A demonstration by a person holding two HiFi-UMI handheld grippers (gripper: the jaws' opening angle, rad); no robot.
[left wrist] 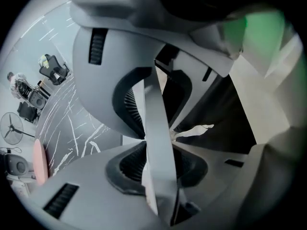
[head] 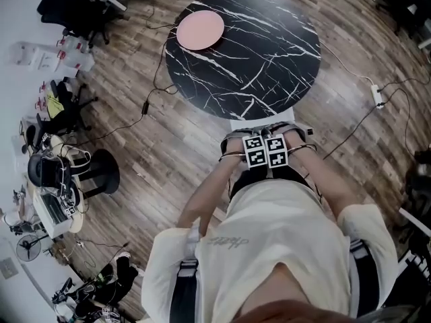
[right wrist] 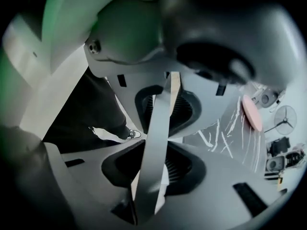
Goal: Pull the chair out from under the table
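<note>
Chair (head: 250,124) tucked under the marble surface (head: 269,52)
Left hand-held gripper (left wrist: 144,139) and right hand-held gripper (right wrist: 165,140), jaws spread, each straddle its pale back rail (left wrist: 156,114).

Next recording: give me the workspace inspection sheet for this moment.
Surface: round black marble table, carrying a pink plate.
Job's things: chair tucked at the table's near edge.
Clutter: black stool, fan and loose gear on the floor at left.
Grippers: left gripper and right gripper open, jaws apart, the chair back between each pair.
Cables: dark cable left of the table; power strip at right.
Surroundings: wooden floor, office chair at top left.
</note>
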